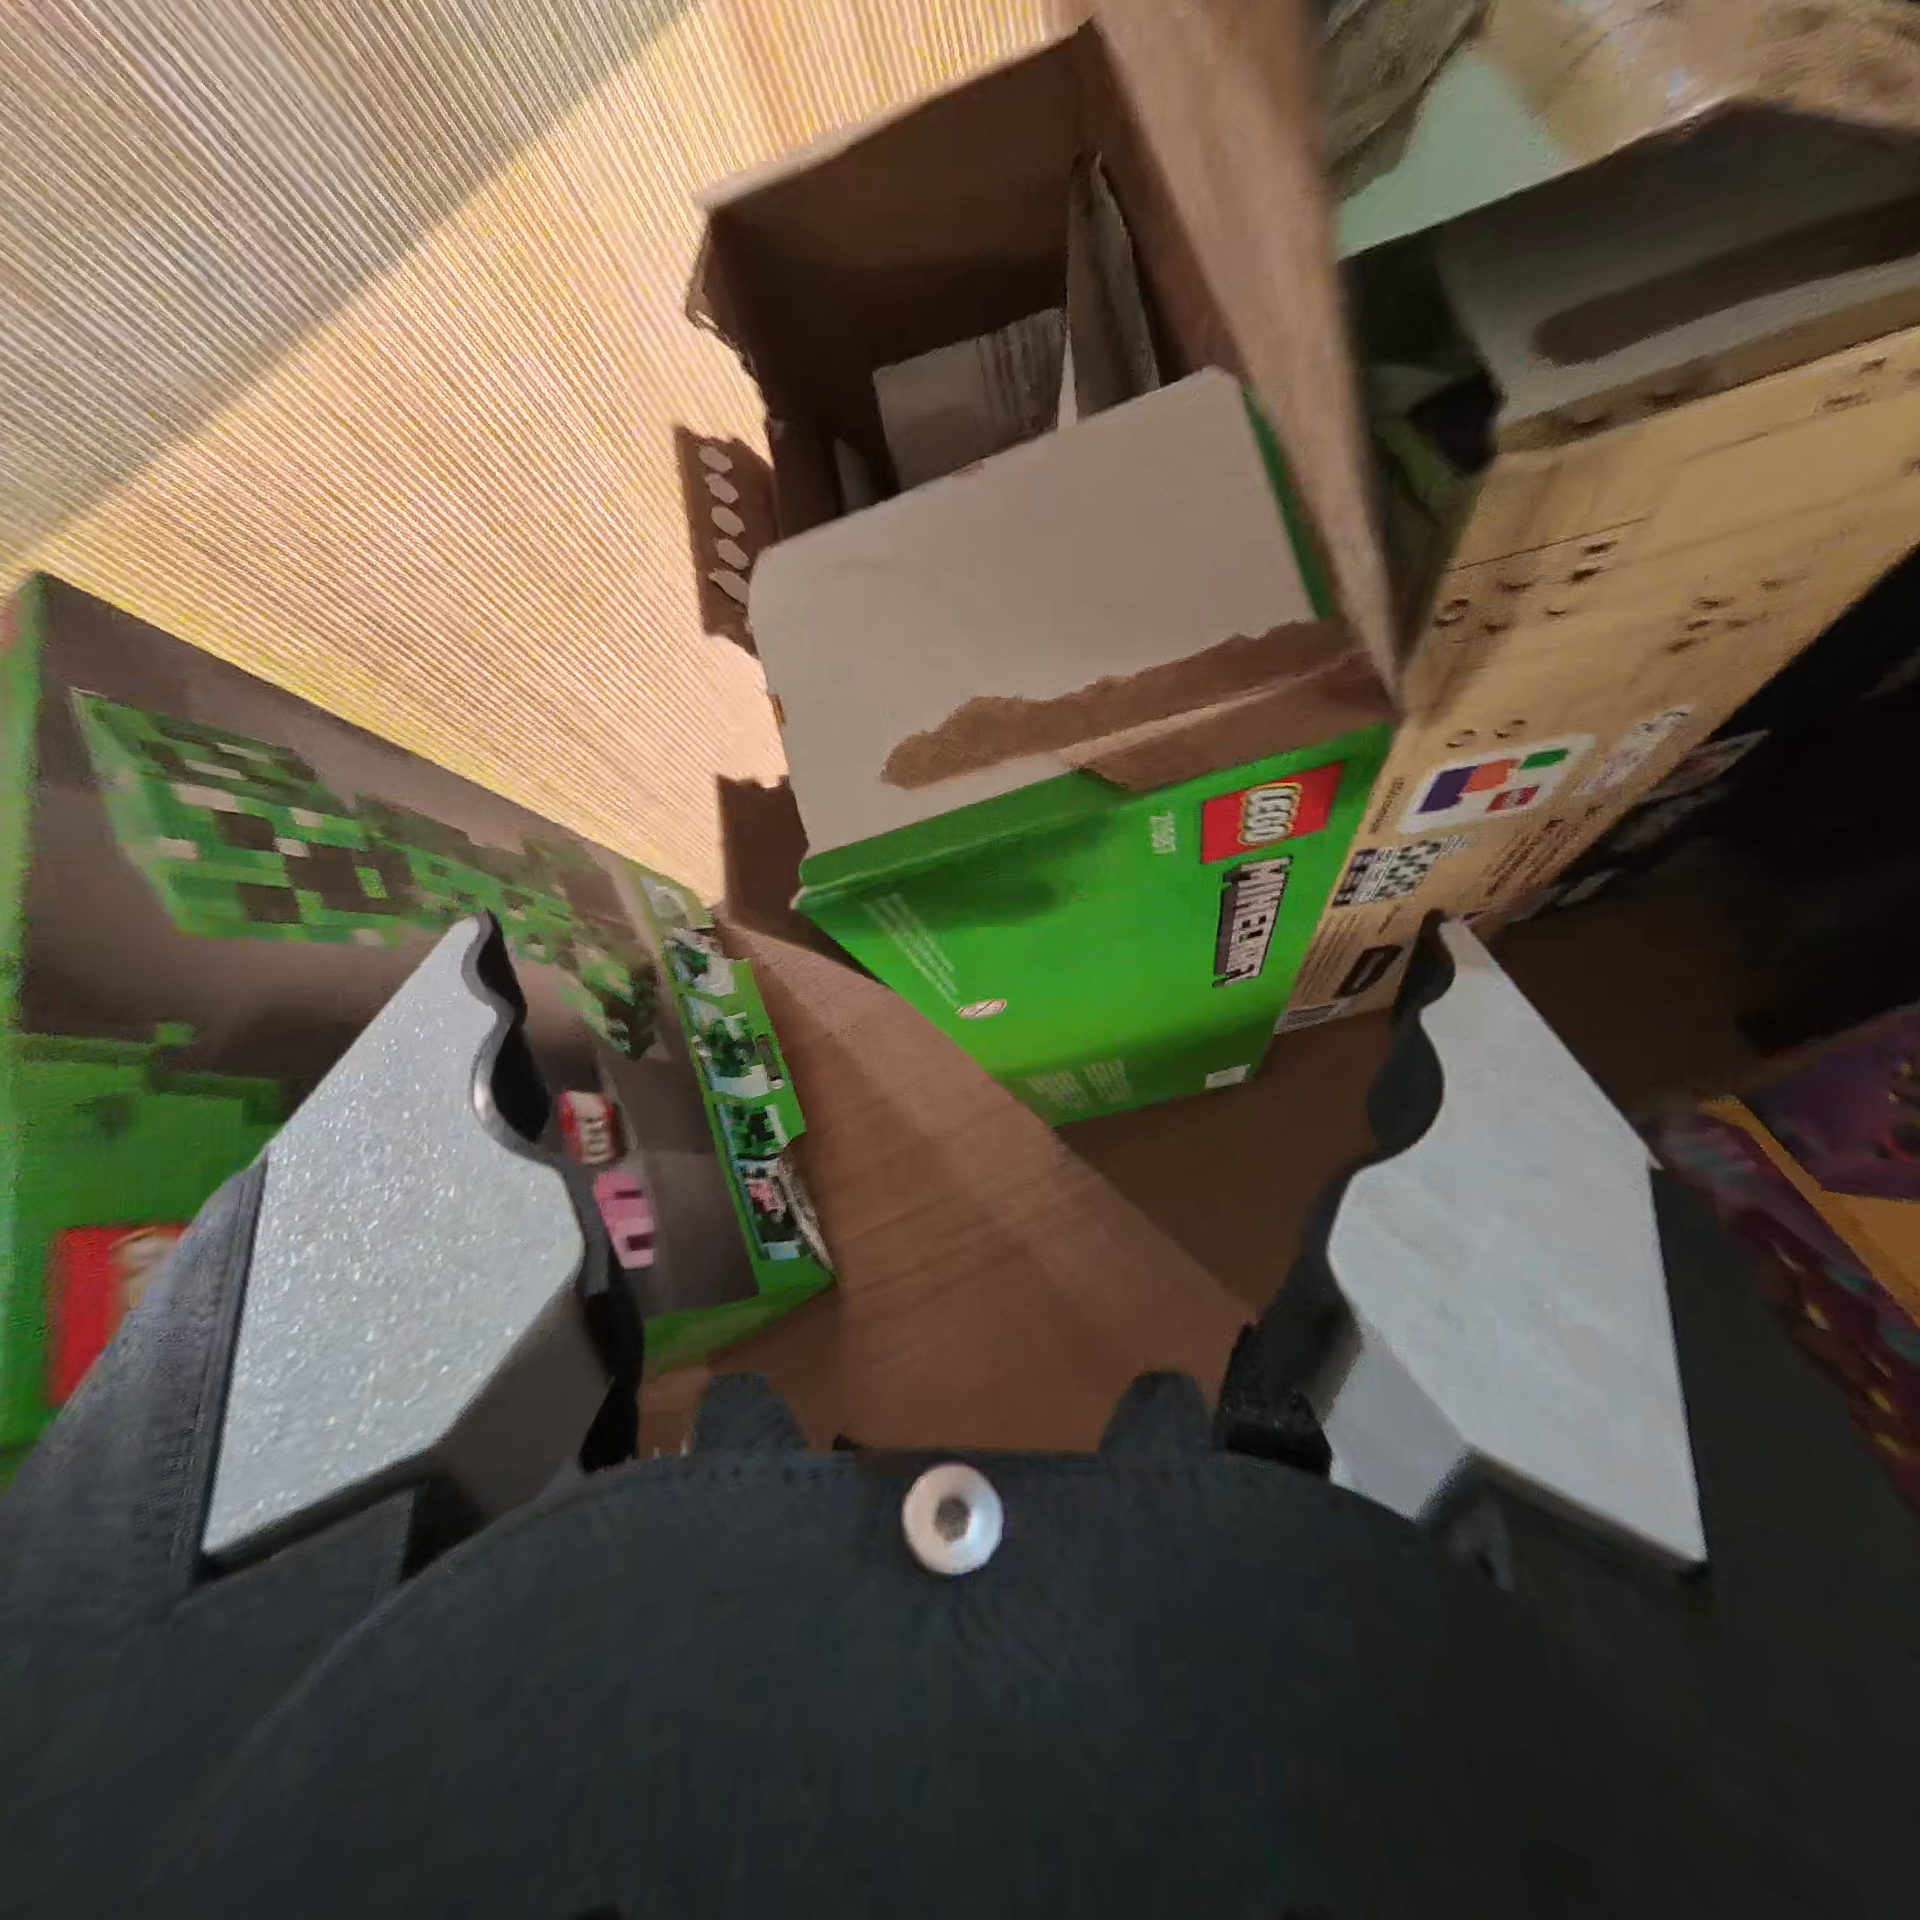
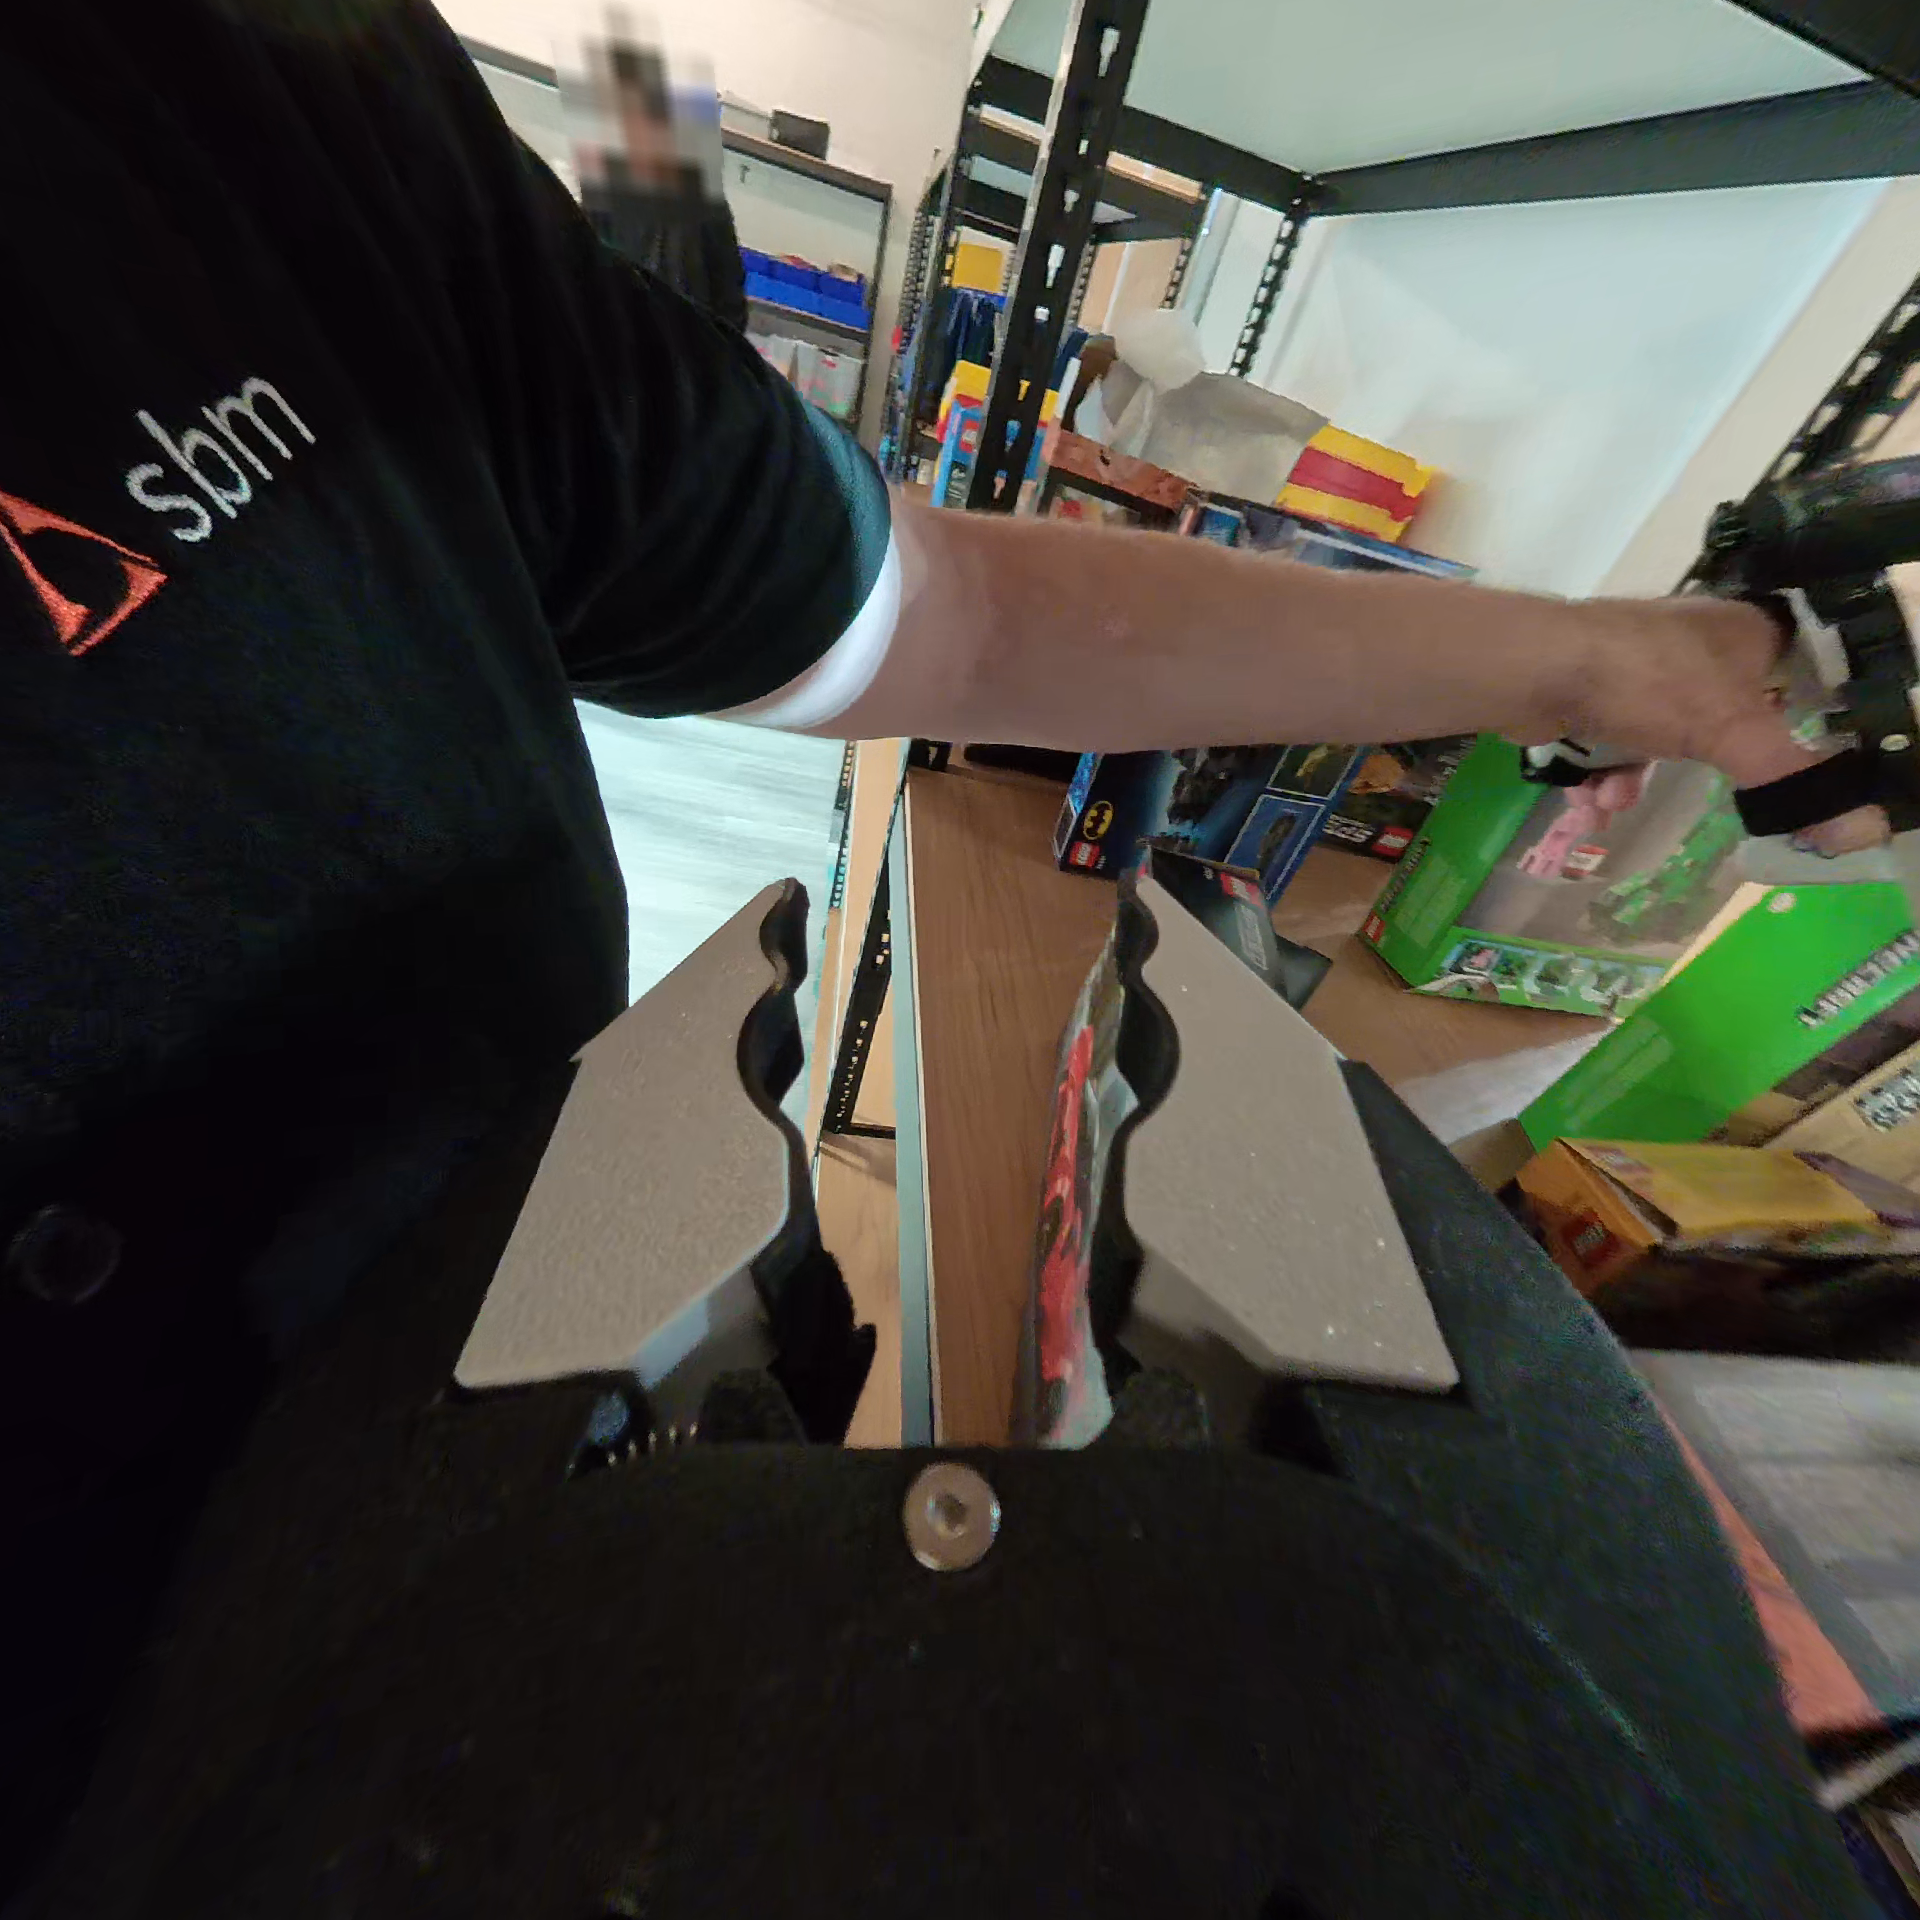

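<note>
While shelved, green box (image 1: 1091, 935) abuts tan carton (image 1: 1558, 644).

The green box (image 1: 156, 935) runs off the left edge — blurred — and the left gripper (image 2: 1860, 644) is cut by the right edge.

The left wrist view looks steeply down along its own wide-spread fingers (image 1: 395, 1195), very near to an opened green toy box (image 1: 1081, 935) that stands on a wooden shelf board (image 1: 935, 1195); the picture is blurred. The right wrist view sits farther back, close to the person's black shirt (image 2: 312, 623), and faces along the front edge of the same shelf board (image 2: 997, 987). Both views share the green toy boxes (image 2: 1475, 894); the right one also shows the left gripper (image 2: 1849, 644) above them.
</note>
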A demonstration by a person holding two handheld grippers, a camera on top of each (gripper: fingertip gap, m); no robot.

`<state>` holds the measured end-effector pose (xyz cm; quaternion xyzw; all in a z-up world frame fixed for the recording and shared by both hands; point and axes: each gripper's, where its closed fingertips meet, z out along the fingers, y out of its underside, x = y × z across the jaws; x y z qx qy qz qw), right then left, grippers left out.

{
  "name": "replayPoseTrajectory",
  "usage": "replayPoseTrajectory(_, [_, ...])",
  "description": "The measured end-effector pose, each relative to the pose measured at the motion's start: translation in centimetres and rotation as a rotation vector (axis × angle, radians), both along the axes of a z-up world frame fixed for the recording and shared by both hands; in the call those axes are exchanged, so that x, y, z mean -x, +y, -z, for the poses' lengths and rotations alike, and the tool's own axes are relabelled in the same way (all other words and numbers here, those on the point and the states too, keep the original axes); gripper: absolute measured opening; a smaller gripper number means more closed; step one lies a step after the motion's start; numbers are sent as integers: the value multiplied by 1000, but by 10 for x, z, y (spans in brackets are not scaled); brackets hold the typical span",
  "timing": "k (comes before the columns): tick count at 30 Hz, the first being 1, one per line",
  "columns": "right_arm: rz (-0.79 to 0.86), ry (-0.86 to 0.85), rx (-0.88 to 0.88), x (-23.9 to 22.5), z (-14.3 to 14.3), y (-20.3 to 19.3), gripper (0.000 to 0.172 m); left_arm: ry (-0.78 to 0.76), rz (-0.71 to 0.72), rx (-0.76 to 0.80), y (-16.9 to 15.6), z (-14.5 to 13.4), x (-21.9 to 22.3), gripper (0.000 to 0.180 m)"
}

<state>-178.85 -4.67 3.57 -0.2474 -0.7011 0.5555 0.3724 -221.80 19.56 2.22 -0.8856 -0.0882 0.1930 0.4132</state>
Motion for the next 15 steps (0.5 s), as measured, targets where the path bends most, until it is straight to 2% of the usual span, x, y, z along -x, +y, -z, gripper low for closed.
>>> replayPoseTrajectory(1, [11,5,6,-2,-1,4,58,-46,4,-14,5,8,1,159])
replayPoseTrajectory(3, [25,11,14,-5,-3,10,57,-127,28,-56,16,20,-1,157])
replayPoseTrajectory(10, [27,8,-1,-6,0,18,57,-151,106,-170,36,18,-10,120])
replayPoseTrajectory(15, [2,8,2,-4,2,21,55,-151,130,-193,35,17,-10,115])
